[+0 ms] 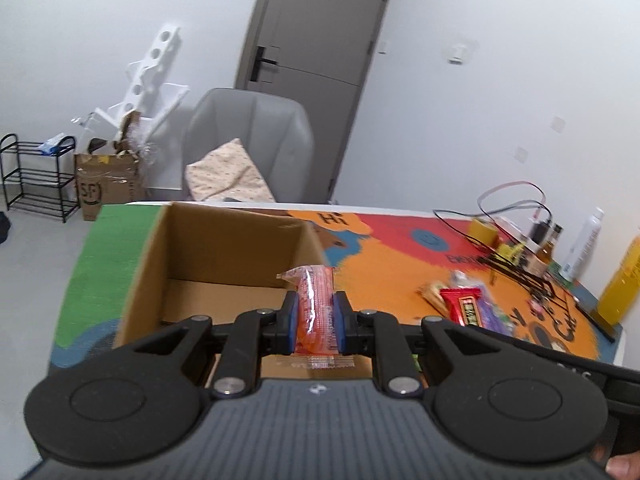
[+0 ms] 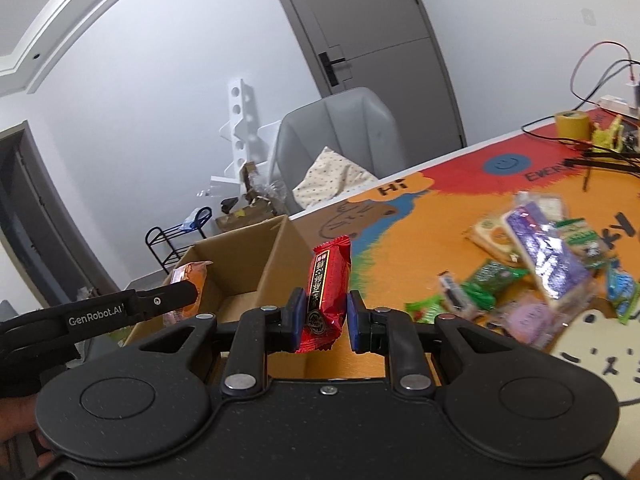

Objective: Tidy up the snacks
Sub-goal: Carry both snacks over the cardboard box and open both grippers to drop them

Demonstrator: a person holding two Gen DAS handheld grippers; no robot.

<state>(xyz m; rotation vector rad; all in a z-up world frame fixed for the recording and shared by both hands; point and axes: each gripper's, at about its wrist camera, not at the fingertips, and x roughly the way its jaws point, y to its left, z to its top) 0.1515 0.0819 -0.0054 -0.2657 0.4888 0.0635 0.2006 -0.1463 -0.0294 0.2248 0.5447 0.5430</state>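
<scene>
While the left tongs (image 1: pixel 316 316) are clamping an orange snack packet (image 1: pixel 316 308) upright between their blue pads, the right tongs (image 2: pixel 323 316) are gripping a red snack packet (image 2: pixel 326 292) the same way, its upper end sticking up past the fingertips. An open cardboard box (image 1: pixel 224 248) is standing on the bench (image 1: pixel 392 264) just ahead of the left tongs and a little to their left; the orange packet is hanging over the box's near right corner. From the right tongs, the box is lying ahead and to the left, with the left tongs and their orange packet reaching in over its near-left rim. A loose heap of snack packets (image 2: pixel 544 264) is lying on the colourful bench cover to the right of the right tongs, well apart from the box. Farther off beyond that heap, a yellow tape roll (image 2: pixel 573 124) and tangled cables (image 2: pixel 600 156) are sitting.
</scene>
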